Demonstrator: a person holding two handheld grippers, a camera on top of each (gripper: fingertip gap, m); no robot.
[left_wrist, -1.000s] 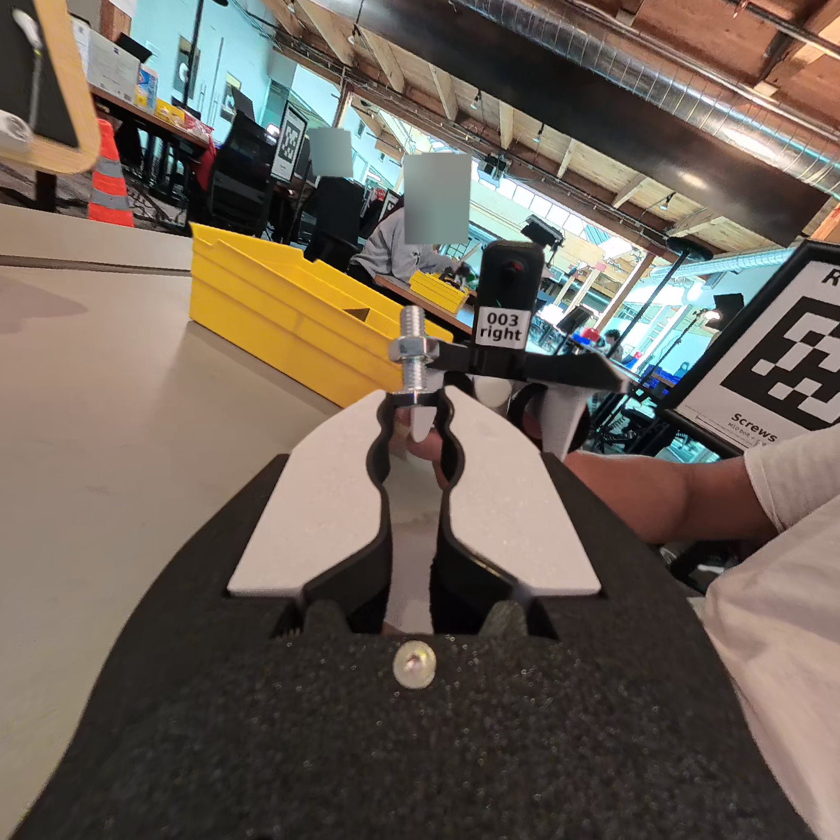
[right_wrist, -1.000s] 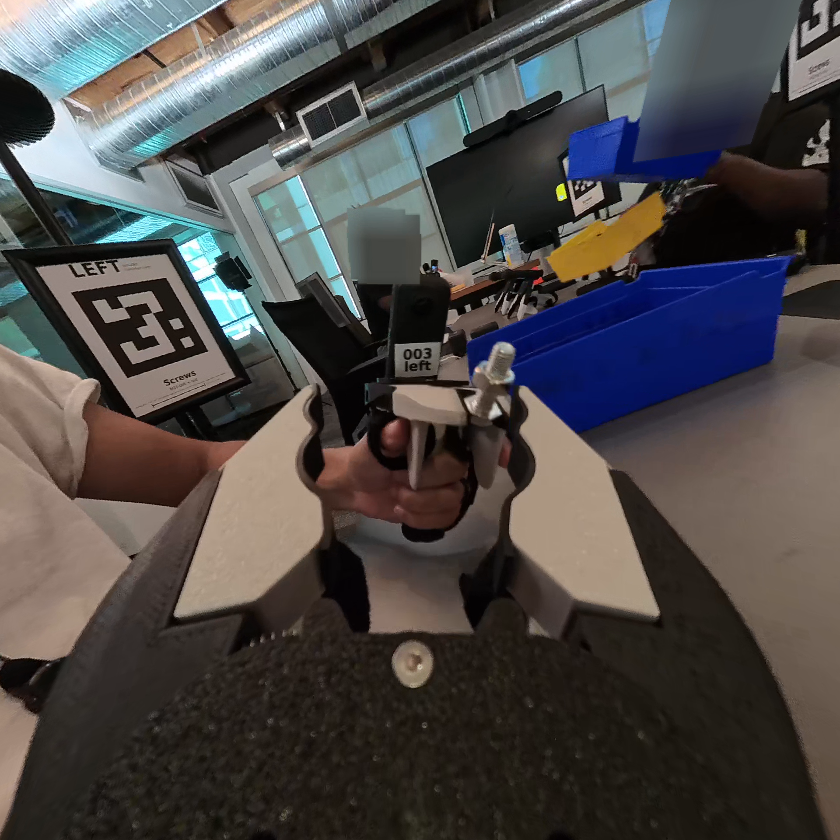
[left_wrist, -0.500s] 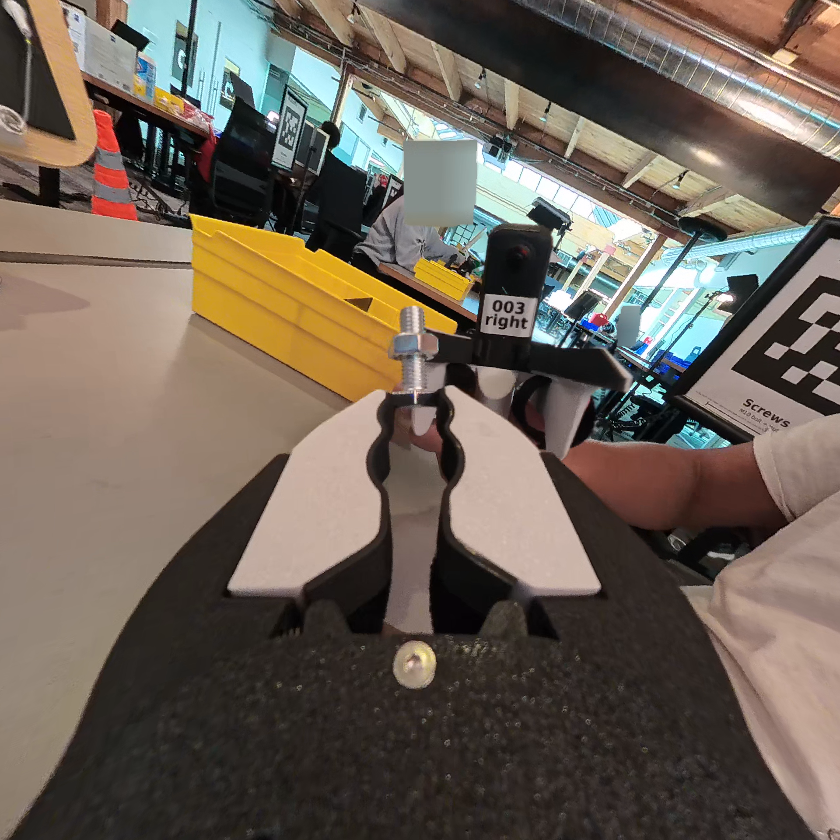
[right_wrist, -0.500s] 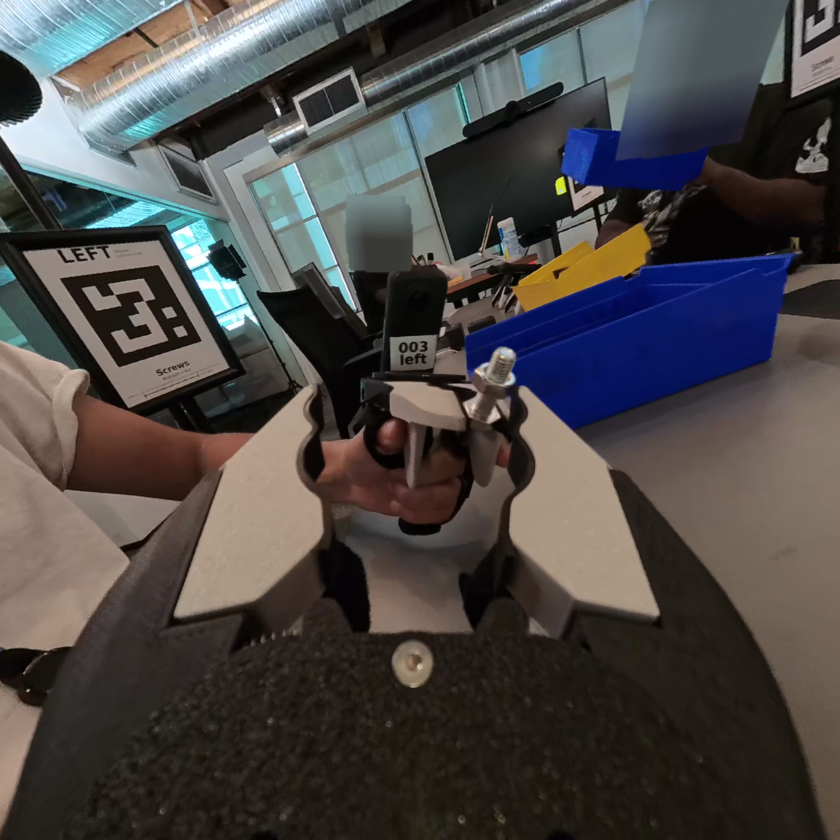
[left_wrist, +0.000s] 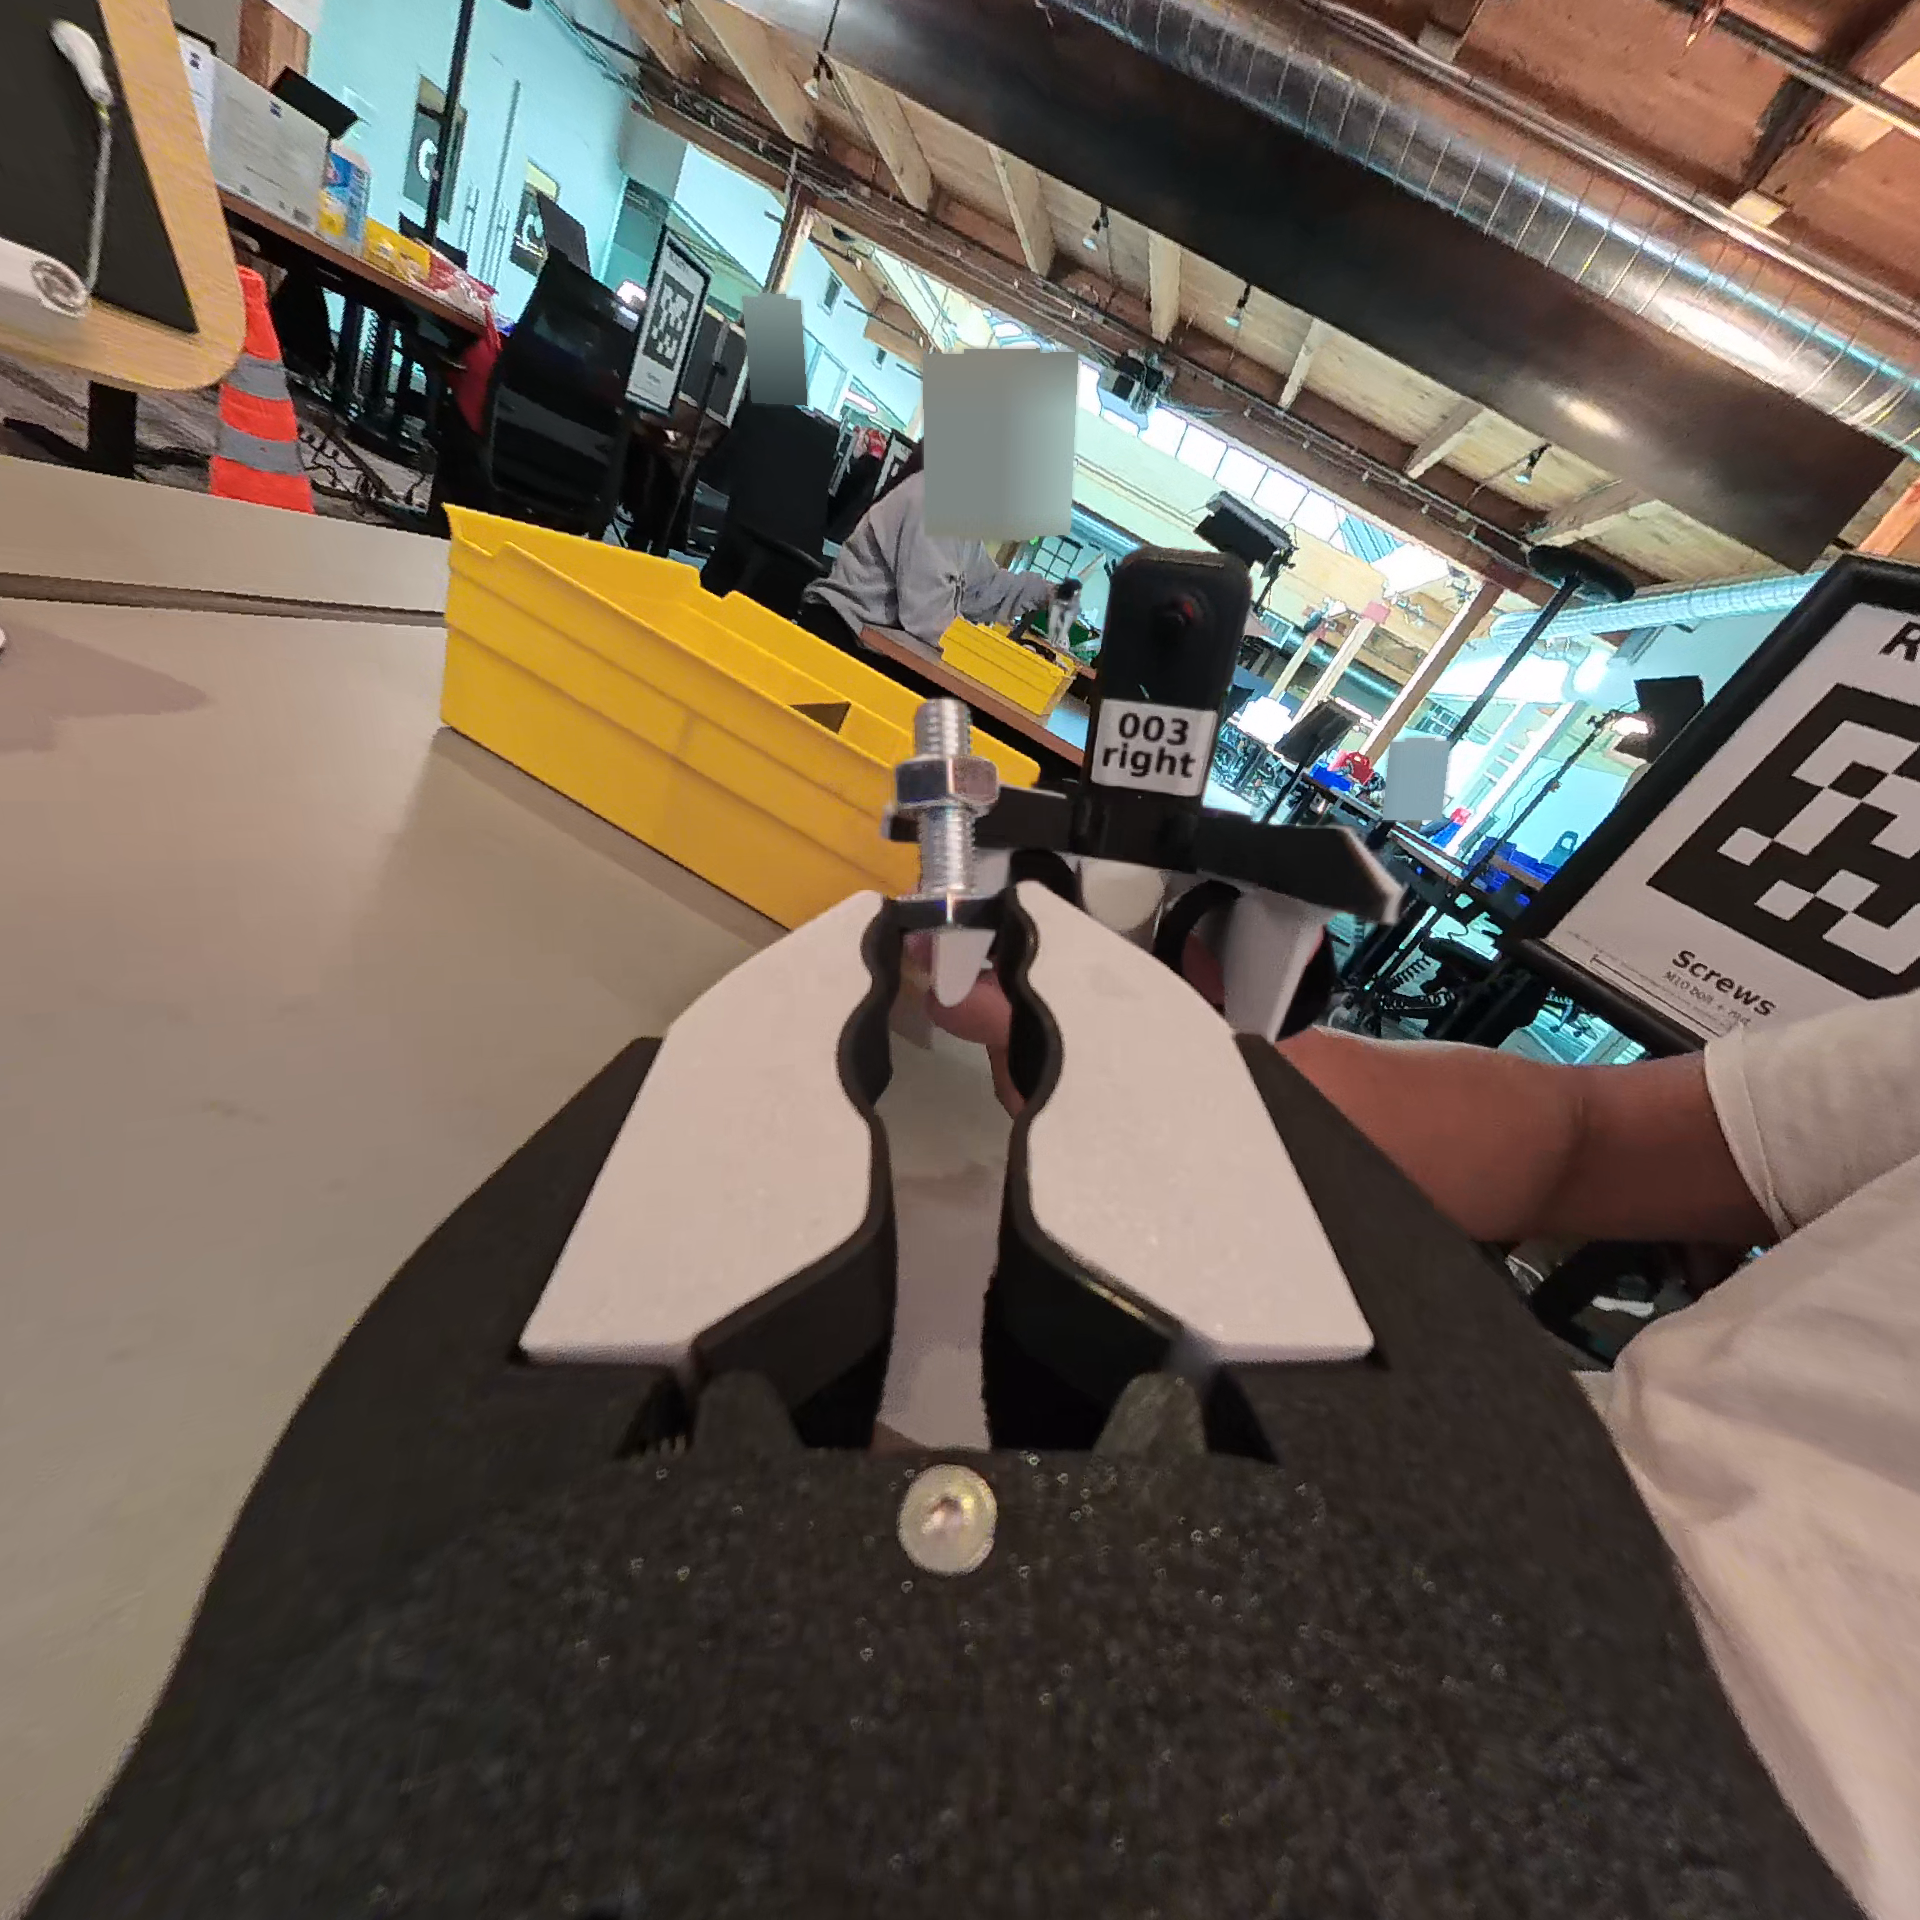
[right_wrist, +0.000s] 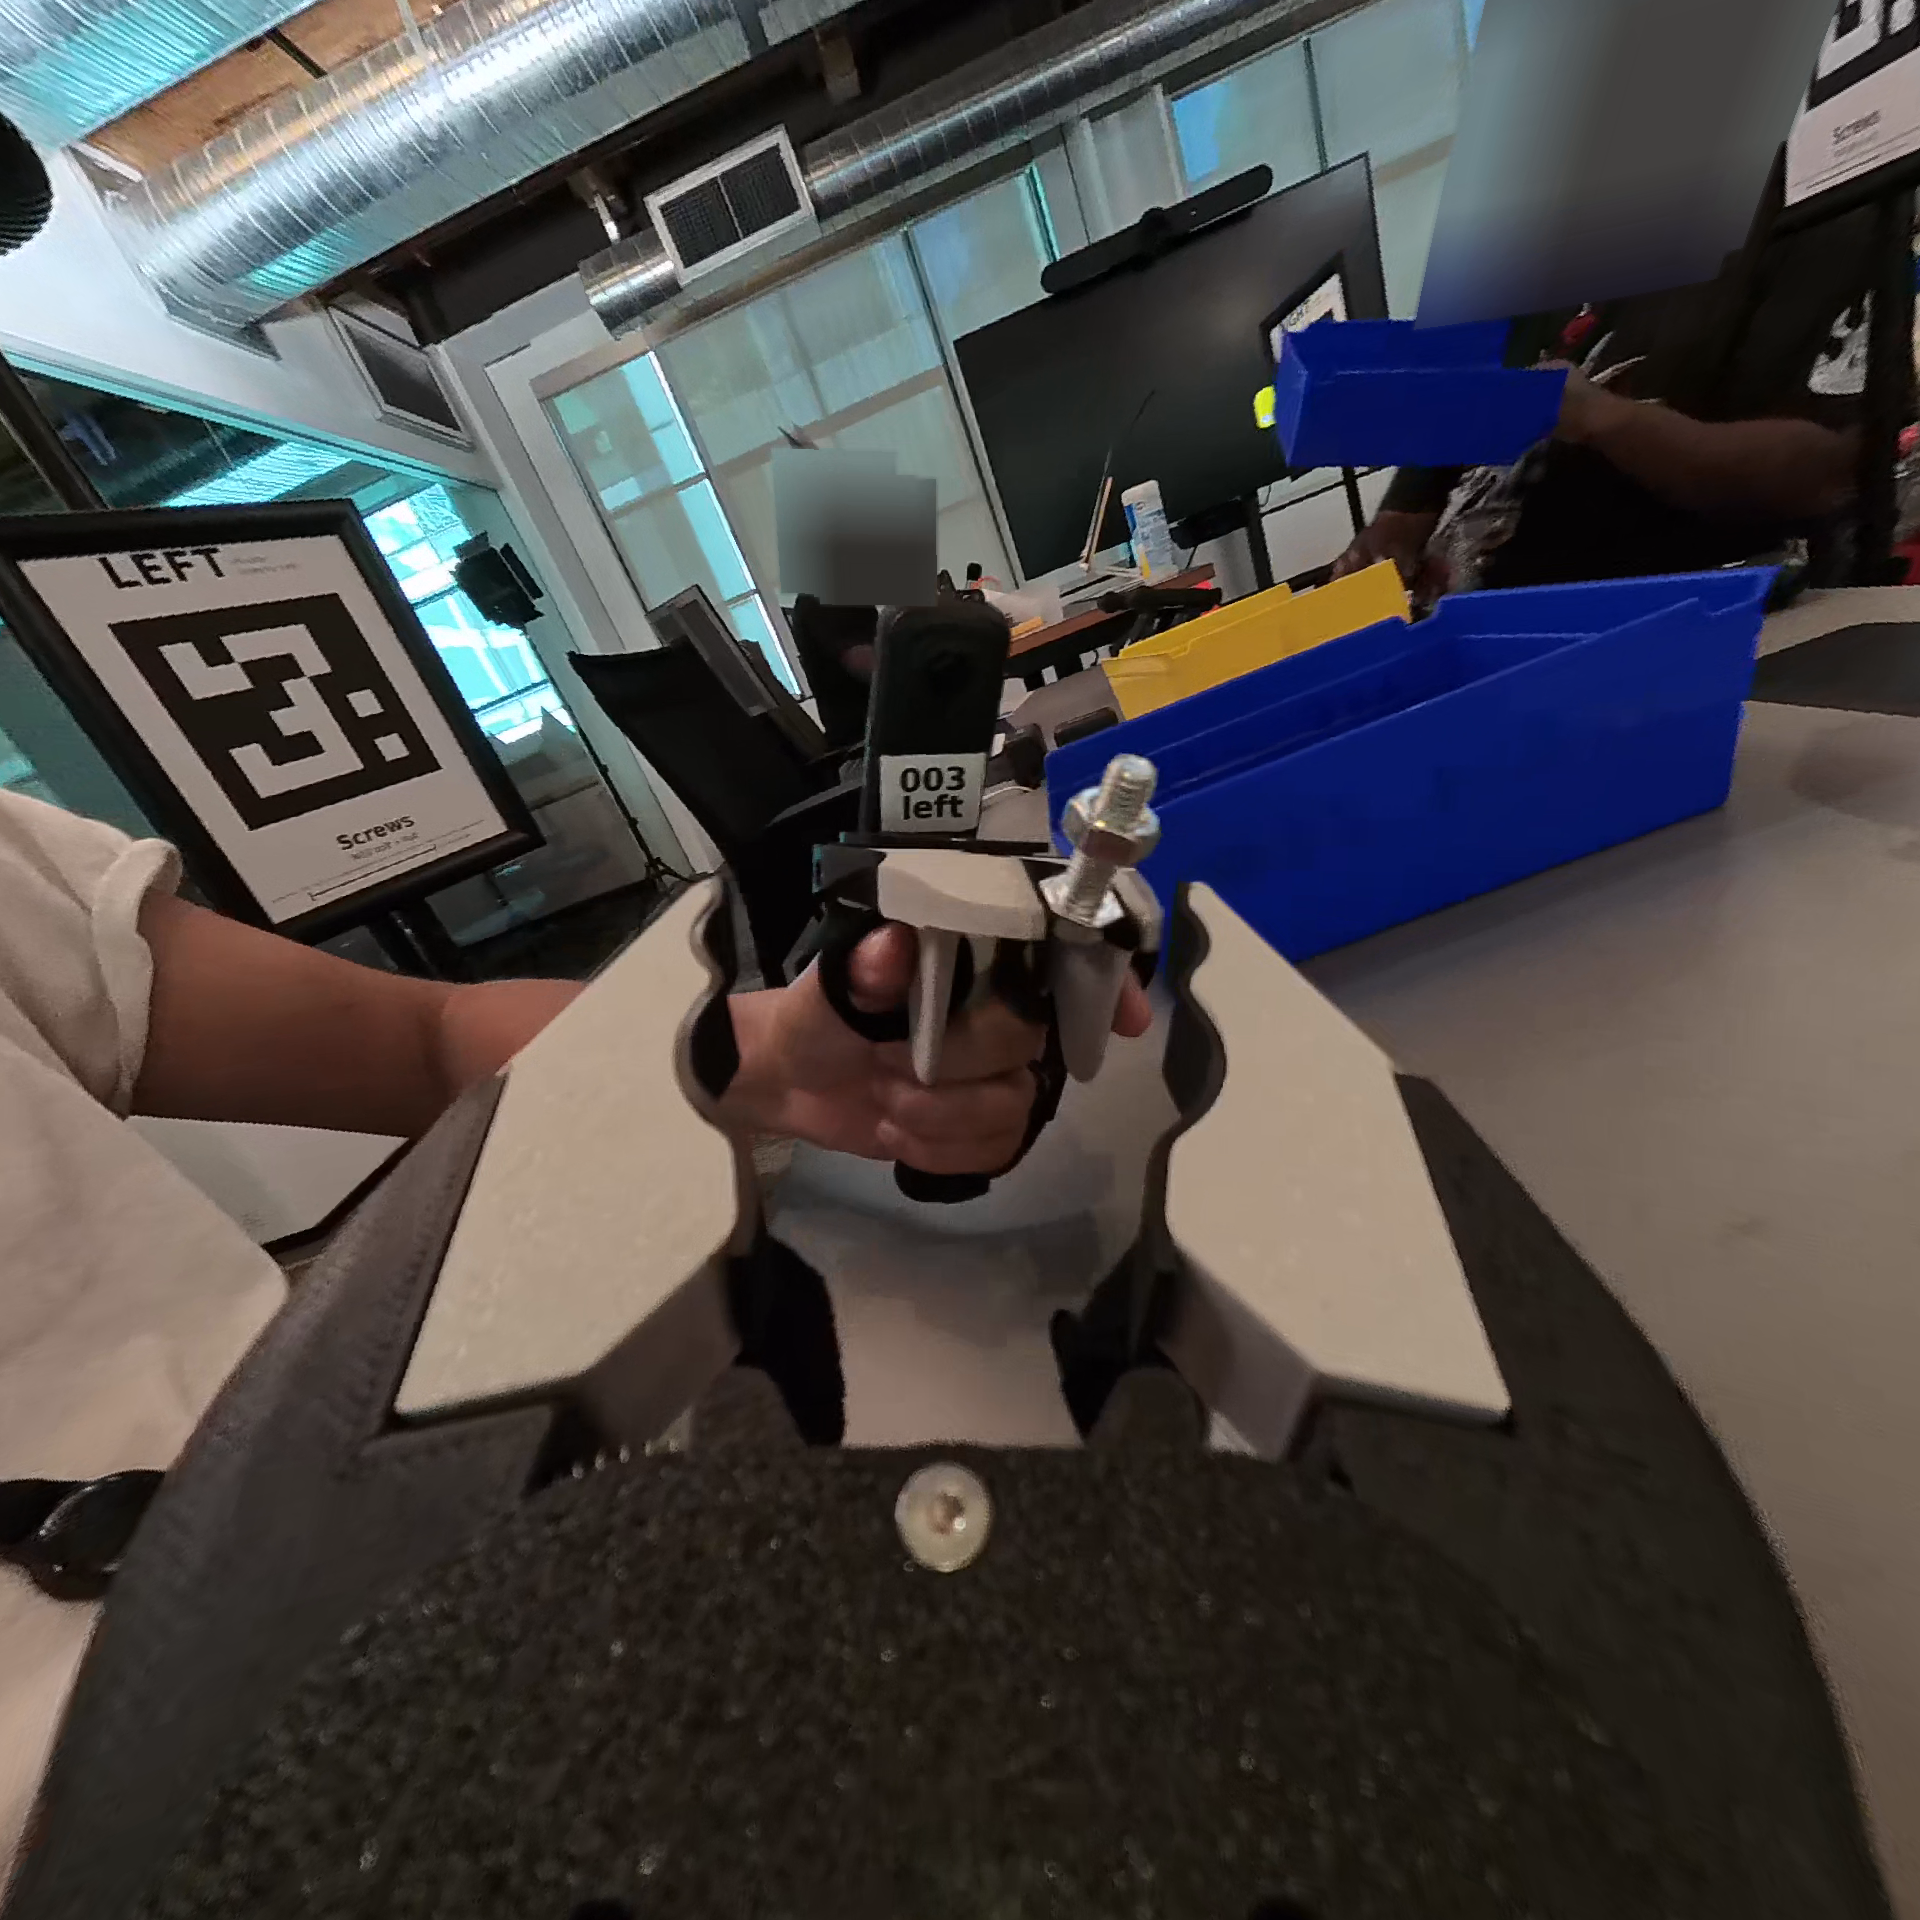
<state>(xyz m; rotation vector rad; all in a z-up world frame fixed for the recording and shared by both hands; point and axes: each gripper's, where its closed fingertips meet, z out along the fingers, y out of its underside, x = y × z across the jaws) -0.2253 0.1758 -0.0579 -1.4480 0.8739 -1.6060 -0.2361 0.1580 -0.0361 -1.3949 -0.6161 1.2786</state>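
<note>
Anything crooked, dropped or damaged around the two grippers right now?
Nothing stands out. The left gripper pinches the head of a silver threaded bolt, upright, hex nut partway down. The right gripper is wide open, holding nothing.

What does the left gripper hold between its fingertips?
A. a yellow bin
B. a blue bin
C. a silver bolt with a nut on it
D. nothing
C: the left gripper is closed on the head of an upright silver bolt, with a nut threaded on its shaft.

We count one silver bolt with one nut on it, two blue bins (one held up high), and two framed signs.
</note>
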